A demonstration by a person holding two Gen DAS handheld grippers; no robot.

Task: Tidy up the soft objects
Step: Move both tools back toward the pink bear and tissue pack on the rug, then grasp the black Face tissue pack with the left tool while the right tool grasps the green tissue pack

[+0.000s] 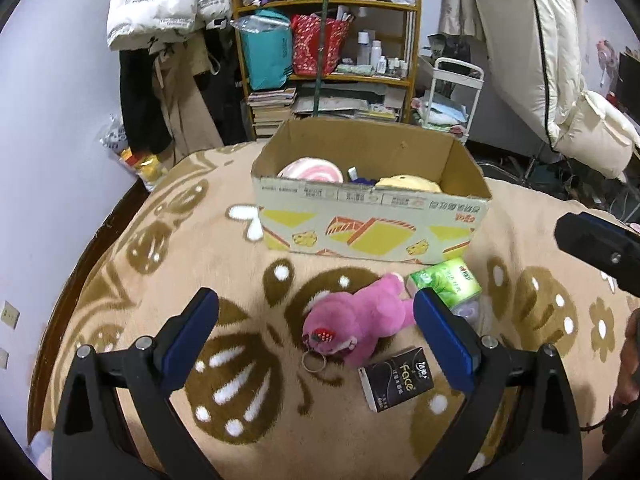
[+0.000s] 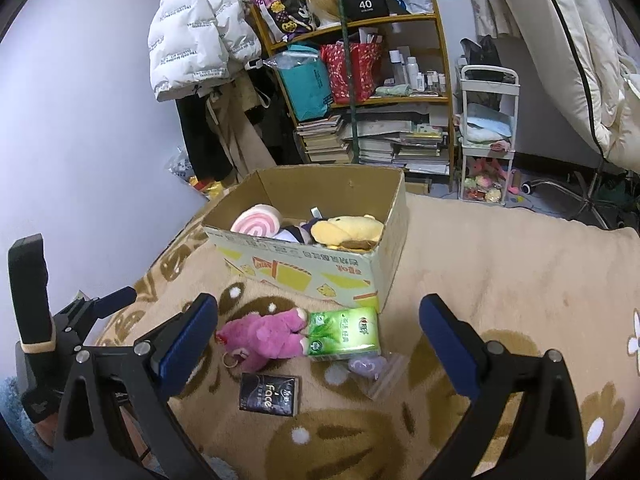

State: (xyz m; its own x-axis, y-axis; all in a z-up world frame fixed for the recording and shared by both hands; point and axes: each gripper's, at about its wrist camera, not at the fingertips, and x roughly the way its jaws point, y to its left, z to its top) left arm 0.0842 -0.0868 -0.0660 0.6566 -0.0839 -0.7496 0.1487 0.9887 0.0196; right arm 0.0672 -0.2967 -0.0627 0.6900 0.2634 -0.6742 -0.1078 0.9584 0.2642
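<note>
left gripper (image 1: 316, 332): level, jaws spread, pink plush (image 1: 356, 320) between
right gripper (image 2: 318, 338): level, jaws spread, green tissues (image 2: 344, 334) between
box (image 2: 304, 268): ahead

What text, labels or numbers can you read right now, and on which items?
"face": small black tissue packet lying on the beige blanket.
"40" with "COLORS" beneath: black box on the top shelf.
Green tissue pack: characters too small to read.
Brown cardboard box: red characters upside down, unreadable.
White puffer jacket: repeated print, too blurred.
</note>
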